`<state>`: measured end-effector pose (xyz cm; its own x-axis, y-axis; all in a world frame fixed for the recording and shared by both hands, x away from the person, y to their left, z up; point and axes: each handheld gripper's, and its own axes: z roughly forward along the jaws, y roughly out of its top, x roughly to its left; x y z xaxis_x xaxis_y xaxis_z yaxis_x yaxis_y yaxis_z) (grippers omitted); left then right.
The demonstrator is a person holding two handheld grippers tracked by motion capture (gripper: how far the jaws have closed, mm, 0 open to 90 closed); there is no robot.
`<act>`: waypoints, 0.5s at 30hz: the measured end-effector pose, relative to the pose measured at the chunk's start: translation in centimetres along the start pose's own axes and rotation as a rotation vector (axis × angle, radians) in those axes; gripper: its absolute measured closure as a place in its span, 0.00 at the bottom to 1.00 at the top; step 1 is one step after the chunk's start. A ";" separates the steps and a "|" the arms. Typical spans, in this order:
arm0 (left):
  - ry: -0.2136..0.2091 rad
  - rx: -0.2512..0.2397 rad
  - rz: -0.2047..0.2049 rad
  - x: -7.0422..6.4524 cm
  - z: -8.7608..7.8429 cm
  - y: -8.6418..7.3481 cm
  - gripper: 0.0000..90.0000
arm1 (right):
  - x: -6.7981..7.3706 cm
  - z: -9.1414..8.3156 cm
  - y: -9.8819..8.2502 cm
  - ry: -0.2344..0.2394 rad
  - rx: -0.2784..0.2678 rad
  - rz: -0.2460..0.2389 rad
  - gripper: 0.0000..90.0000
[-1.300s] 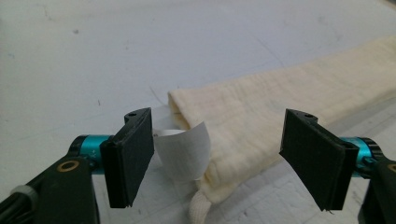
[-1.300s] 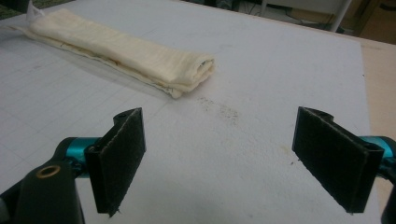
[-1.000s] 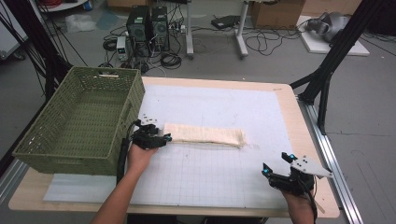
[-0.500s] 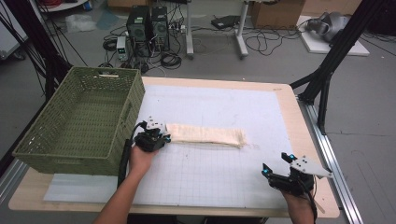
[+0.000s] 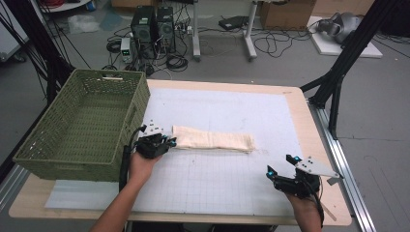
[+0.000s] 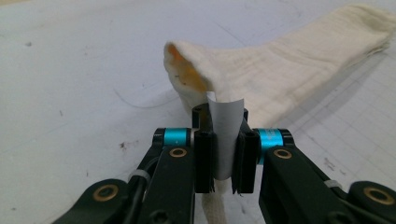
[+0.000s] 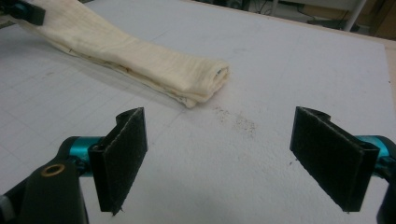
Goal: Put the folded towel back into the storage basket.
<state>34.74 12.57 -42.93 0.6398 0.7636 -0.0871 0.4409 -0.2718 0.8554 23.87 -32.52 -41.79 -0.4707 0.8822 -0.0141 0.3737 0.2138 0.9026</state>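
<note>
The left hand-held gripper (image 6: 226, 154) has just clamped onto the near end of the folded cream cloth (image 5: 212, 139), which stretches away from it across the tabletop (image 5: 232, 111). The right hand-held gripper (image 7: 233, 158) waits released, well apart. Next likely a lift toward the green basket (image 5: 82, 121) beside the left hand.

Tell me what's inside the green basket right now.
The green basket looks empty in the high view: bare woven floor. Its near wall hides the strip of floor behind it.
</note>
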 end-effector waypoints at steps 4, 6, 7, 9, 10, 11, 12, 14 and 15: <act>-0.010 -0.050 -0.017 -0.2 -0.4 -0.1 0.90 | 0.4 0.7 0.4 0.006 0.007 -0.013 0.19; -0.020 -0.050 -0.022 -0.2 -0.6 -0.8 0.90 | 0.4 1.0 0.7 0.005 0.002 -0.028 0.19; -0.020 -0.050 -0.022 -0.2 -0.6 -0.8 0.90 | 0.5 1.1 0.9 0.003 0.002 -0.026 0.19; -0.021 -0.070 0.005 -0.4 -0.8 -0.9 0.90 | 0.5 1.5 1.2 0.000 0.007 -0.034 0.19; -0.023 -0.086 0.006 -0.4 -1.0 -0.9 0.90 | 0.4 1.7 1.4 -0.001 0.009 -0.038 0.19; -0.025 -0.085 0.006 -0.4 -1.1 -0.9 0.90 | 0.4 2.0 1.5 0.000 0.011 -0.036 0.19; -0.028 -0.083 0.003 -0.5 -1.1 -1.0 0.90 | 0.4 2.3 1.7 0.007 0.017 -0.033 0.19; -0.030 -0.083 -0.004 -0.5 -1.0 -1.0 0.90 | 0.4 2.6 1.8 0.013 0.023 -0.026 0.19; -0.026 -0.086 -0.004 -0.5 -1.1 -1.0 0.90 | 0.4 3.0 2.0 0.008 0.030 -0.033 0.19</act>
<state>33.30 13.07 -43.18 0.6552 0.7484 -0.1028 0.3885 -0.2171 0.8955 26.85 -30.48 -41.30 -0.4897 0.8709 -0.0400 0.3815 0.2553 0.8884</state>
